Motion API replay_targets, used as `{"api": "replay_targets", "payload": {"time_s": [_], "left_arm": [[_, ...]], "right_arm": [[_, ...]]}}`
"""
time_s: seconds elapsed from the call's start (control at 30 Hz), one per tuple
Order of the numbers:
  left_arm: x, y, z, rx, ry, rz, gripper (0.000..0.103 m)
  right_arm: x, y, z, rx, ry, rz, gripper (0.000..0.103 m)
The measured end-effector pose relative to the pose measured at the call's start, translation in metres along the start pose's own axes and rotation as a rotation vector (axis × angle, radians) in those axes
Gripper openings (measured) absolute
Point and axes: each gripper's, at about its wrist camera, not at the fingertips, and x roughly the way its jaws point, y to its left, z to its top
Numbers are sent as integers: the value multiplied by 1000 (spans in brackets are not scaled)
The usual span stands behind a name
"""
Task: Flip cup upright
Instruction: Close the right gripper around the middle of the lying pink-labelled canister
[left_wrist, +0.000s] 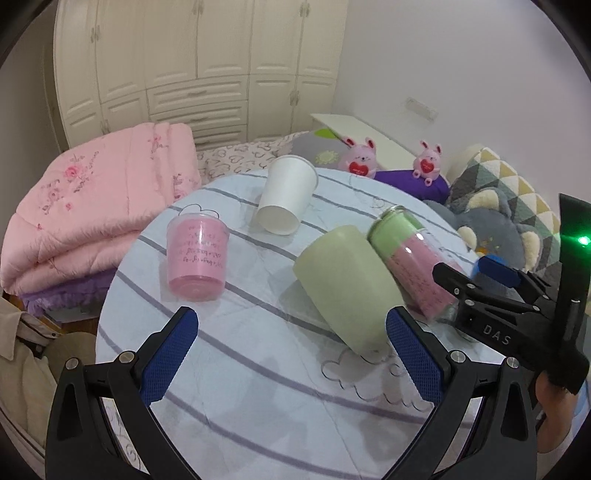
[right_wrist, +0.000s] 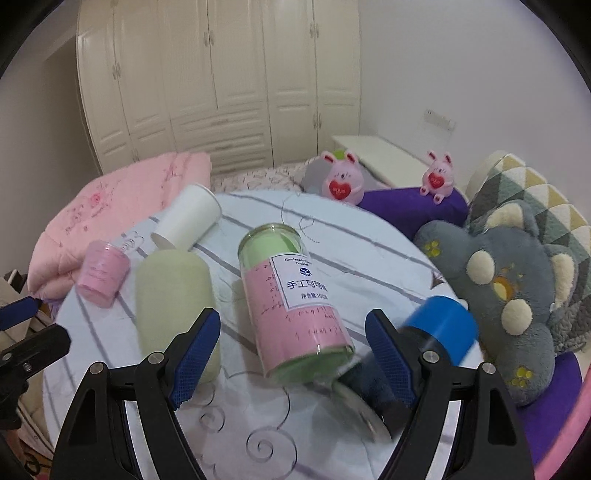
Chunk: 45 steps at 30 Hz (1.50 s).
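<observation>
Several cups lie tipped on the round table (left_wrist: 258, 369). A pale green cup (left_wrist: 347, 288) lies on its side just ahead of my open left gripper (left_wrist: 295, 354), close to its right finger. A clear pink-and-green cup (right_wrist: 295, 302) lies on its side between the open fingers of my right gripper (right_wrist: 293, 358); it also shows in the left wrist view (left_wrist: 410, 258). A white paper cup (left_wrist: 286, 194) lies tipped at the back. A small pink cup (left_wrist: 195, 254) stands mouth down at the left. The green cup (right_wrist: 173, 295) lies left of my right gripper.
A dark bottle with a blue cap (right_wrist: 436, 332) lies by the right gripper's right finger. A folded pink quilt (left_wrist: 92, 206) is left of the table. Plush toys (right_wrist: 509, 288) and cushions crowd the right side. A white wardrobe (left_wrist: 184, 66) stands behind.
</observation>
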Motion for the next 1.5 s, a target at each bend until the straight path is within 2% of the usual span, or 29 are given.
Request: {"api": "replay_targets", "payload": {"time_s": [0.37, 0.63, 0.77, 1.07, 1.13, 1.3, 1.5], "left_arm": [[25, -8, 11, 31, 7, -2, 103], [21, -7, 11, 43, -2, -4, 103], [19, -5, 10, 34, 1, -1, 103], [14, -3, 8, 33, -5, 10, 103], [14, -3, 8, 35, -1, 10, 103], [9, -3, 6, 35, 1, 12, 103], [-5, 1, 4, 20, -18, 5, 103]], "right_arm": [[41, 5, 7, -38, 78, 1, 82], [38, 6, 9, -22, 59, -18, 82], [50, 4, 10, -22, 91, -18, 82], [52, 6, 10, -29, 84, -29, 82], [53, 5, 9, -26, 88, -28, 76], [51, 4, 10, -12, 91, -8, 76], [33, 6, 11, -3, 49, -15, 74]]}}
